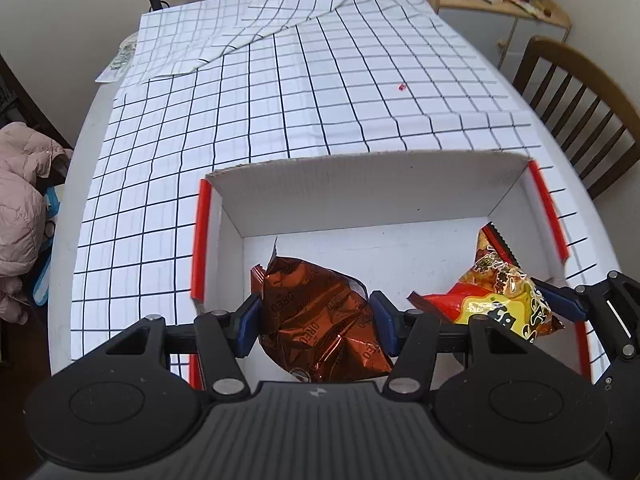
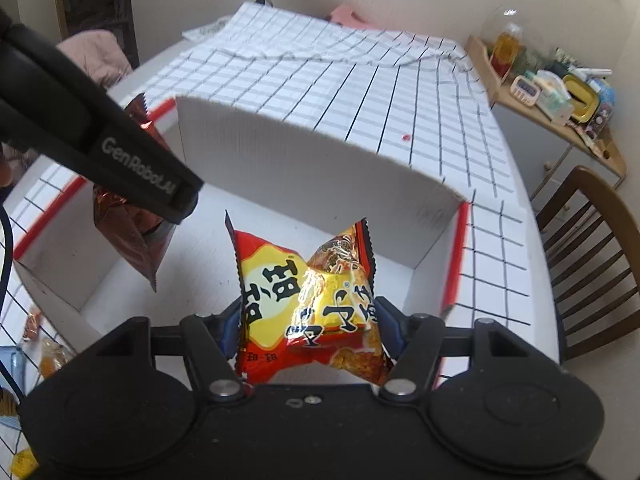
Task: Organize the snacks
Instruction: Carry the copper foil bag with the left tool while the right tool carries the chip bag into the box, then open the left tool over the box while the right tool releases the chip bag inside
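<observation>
My left gripper (image 1: 316, 322) is shut on a brown foil Oreo packet (image 1: 320, 320) and holds it over the left half of an open white cardboard box (image 1: 368, 196) with red edges. My right gripper (image 2: 310, 330) is shut on a red and yellow snack packet (image 2: 304, 304) and holds it over the right half of the same box (image 2: 320, 168). The right gripper's packet also shows in the left wrist view (image 1: 500, 292). The left gripper and its Oreo packet (image 2: 128, 232) show at the left of the right wrist view.
The box sits on a white table with a black-grid cloth (image 1: 280, 92). A wooden chair (image 1: 576, 100) stands at the right. A cluttered side shelf (image 2: 560, 100) is at the back right. More small snack packets (image 2: 44, 352) lie left of the box.
</observation>
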`<control>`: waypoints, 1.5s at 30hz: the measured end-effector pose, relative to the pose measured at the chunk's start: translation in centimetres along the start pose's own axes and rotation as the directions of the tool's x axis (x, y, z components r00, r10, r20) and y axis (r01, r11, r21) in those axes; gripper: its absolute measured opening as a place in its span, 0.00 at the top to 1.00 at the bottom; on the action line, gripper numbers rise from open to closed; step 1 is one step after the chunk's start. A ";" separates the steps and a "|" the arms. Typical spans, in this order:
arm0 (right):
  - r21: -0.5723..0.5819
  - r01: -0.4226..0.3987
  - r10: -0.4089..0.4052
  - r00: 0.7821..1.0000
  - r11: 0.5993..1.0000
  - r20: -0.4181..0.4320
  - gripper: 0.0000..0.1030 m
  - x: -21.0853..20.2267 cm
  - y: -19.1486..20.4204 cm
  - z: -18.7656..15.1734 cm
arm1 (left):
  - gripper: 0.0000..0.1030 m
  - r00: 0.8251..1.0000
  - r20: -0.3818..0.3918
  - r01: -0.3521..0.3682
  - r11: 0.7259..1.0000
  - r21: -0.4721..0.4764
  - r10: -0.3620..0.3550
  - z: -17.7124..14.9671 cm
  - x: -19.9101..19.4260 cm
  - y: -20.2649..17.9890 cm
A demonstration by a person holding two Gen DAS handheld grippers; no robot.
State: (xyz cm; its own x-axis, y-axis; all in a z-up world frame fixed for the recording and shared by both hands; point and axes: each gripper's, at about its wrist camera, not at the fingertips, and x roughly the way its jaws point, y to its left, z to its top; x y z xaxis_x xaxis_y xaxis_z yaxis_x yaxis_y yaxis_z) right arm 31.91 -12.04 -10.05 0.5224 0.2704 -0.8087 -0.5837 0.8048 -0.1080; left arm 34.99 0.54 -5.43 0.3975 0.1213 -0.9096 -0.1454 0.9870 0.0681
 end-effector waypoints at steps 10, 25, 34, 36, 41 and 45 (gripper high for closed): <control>-0.016 -0.039 0.037 0.996 0.999 -0.081 0.37 2.6 -0.1 -0.1 | 0.45 0.994 -0.106 -0.023 1.000 0.021 0.025 0.1 4.2 -0.7; -0.017 -0.050 0.048 0.993 0.999 -0.105 0.29 2.8 0.7 -0.1 | 0.40 0.985 -0.170 0.024 0.999 -0.032 -0.029 -0.1 5.3 -0.2; 0.030 -0.057 0.058 0.998 0.998 -0.024 0.22 -0.4 0.2 0.1 | 0.40 0.991 -0.107 0.072 0.995 -0.075 -0.080 -0.5 1.4 1.1; 0.043 -0.057 0.058 0.998 0.997 -0.007 0.20 -1.4 -0.1 0.2 | 0.40 0.992 -0.087 0.084 0.993 -0.077 -0.090 -0.6 0.2 1.3; 0.082 -0.074 0.071 0.997 0.994 0.041 0.17 -4.0 -0.9 0.3 | 0.40 0.991 -0.032 0.128 0.988 -0.086 -0.131 -1.2 -2.6 2.1; 0.103 -0.088 0.080 0.994 0.991 0.074 0.15 -6.1 -0.9 -0.1 | 0.40 0.988 0.009 0.155 0.985 -0.078 -0.155 -2.1 -4.8 2.5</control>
State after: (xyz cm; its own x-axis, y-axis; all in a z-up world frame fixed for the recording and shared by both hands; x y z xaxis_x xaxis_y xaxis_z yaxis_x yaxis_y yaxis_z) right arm 29.21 -14.52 -5.14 0.5183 0.3723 -0.7699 -0.5601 0.8281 0.0234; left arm 30.86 2.21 -1.74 0.4237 -0.0323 -0.9052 -0.1524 0.9826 -0.1064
